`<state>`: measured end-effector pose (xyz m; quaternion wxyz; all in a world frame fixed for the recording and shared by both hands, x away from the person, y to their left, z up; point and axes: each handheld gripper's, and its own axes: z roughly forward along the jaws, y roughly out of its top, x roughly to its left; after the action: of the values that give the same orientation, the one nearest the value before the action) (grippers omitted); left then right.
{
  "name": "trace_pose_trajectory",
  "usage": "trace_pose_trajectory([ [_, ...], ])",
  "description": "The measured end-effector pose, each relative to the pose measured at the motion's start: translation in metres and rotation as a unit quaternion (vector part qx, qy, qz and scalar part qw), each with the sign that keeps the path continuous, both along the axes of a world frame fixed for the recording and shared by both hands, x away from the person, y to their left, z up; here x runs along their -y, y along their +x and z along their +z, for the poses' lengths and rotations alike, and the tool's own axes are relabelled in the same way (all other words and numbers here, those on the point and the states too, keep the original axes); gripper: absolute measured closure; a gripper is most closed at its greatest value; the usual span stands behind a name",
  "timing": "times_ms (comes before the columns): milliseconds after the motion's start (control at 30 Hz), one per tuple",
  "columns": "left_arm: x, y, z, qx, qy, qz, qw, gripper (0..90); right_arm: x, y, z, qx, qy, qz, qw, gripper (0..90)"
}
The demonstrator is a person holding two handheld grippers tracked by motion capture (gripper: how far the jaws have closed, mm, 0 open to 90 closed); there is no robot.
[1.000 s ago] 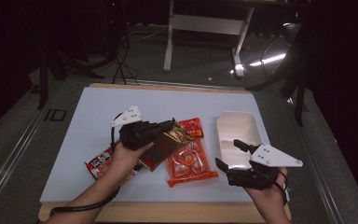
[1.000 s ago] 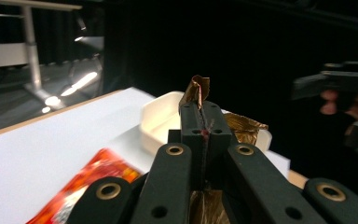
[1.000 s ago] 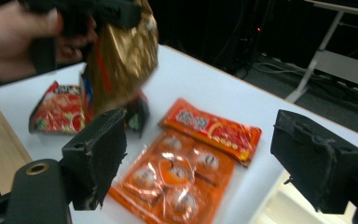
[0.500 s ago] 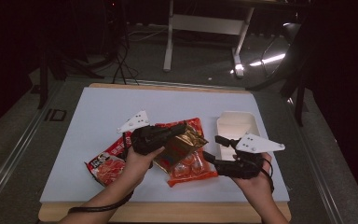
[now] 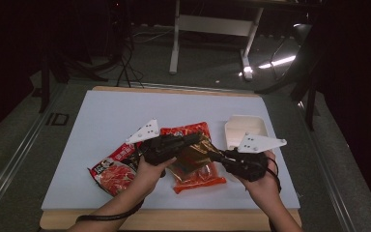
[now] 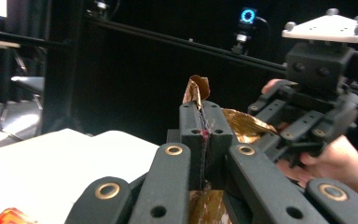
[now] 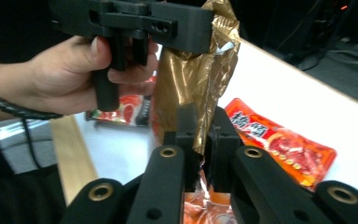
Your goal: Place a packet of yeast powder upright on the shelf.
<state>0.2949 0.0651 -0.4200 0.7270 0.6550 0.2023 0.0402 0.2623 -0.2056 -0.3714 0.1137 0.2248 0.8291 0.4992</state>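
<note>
White tabletop [image 5: 101, 125], gold packet [image 5: 193, 153] held level crosswise, both grippers [image 5: 186, 141] [image 5: 217, 155] clamped on its ends

Tabletop [image 5: 125, 111]: pale sheet over wood board. On it: two red packets [image 5: 113, 170] [image 5: 193, 180], white tray [image 5: 244, 129] at right.

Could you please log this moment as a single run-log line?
left gripper: shut on gold packet | right gripper: shut on gold packet | packet: held above table

Both forearms reach in from the near edge. The left gripper [image 5: 186, 142] and right gripper [image 5: 217, 155] point toward each other, jaws clamped, nearly touching, raised mid-scene.
</note>
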Motion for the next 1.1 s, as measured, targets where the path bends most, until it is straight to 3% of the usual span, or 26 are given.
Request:
trace_pose_trajectory([
  [100, -0.001, 0.0, 0.0, 0.002, 0.0, -0.004, 1.0, 87.2, 0.002, 0.001, 0.0, -0.006, 0.001, 0.006, 1.0, 87.2],
  [233, -0.004, -0.001, 0.005, 0.001, 0.018, -0.001, 0.9998, 71.4, 0.006, 0.002, 0.006, -0.005, -0.004, 0.011, 0.9999, 88.3],
  [300, -0.004, -0.001, 0.005, 0.001, 0.018, -0.001, 0.9998, 69.3, 0.008, 0.003, 0.007, -0.005, -0.003, 0.011, 0.9999, 88.3],
  [367, -0.007, -0.003, 0.009, 0.002, 0.03, 0.005, 0.9995, 58.5, 0.011, 0.006, 0.011, -0.005, -0.006, 0.013, 0.9999, 88.4],
  [500, -0.01, -0.004, 0.01, 0.001, 0.037, 0.006, 0.9993, 49.9, 0.015, 0.009, 0.013, -0.003, -0.009, 0.013, 0.9999, 88.3],
  [533, -0.015, -0.007, 0.011, -0.003, 0.051, 0.021, 0.9985, 40.2, 0.017, 0.012, 0.015, 0.001, -0.013, 0.014, 0.9998, 88.3],
  [633, -0.018, -0.011, 0.011, 0.003, 0.068, 0.04, 0.9969, 31.3, 0.02, 0.014, 0.018, 0.007, -0.017, 0.026, 0.9995, 88.3],
  [667, -0.018, -0.011, 0.011, 0.003, 0.068, 0.04, 0.9969, 25.0, 0.02, 0.014, 0.018, 0.007, -0.017, 0.026, 0.9995, 88.3],
  [700, -0.018, -0.011, 0.011, 0.003, 0.068, 0.04, 0.9969, 25.0, 0.021, 0.014, 0.018, 0.007, -0.019, 0.027, 0.9994, 88.3],
  [767, -0.023, -0.013, 0.011, -0.013, 0.069, 0.032, 0.997, 15.4, 0.024, 0.016, 0.022, 0.014, -0.016, 0.034, 0.9992, 88.2],
  [967, -0.027, -0.019, 0.011, -0.01, 0.098, 0.034, 0.9945, 7.0, 0.029, 0.02, 0.031, 0.031, -0.021, 0.039, 0.9985, 88.4],
  [1100, -0.031, -0.022, 0.01, -0.023, 0.122, 0.04, 0.9915, 4.6, 0.035, 0.024, 0.037, 0.046, -0.011, 0.04, 0.9981, 88.5],
])
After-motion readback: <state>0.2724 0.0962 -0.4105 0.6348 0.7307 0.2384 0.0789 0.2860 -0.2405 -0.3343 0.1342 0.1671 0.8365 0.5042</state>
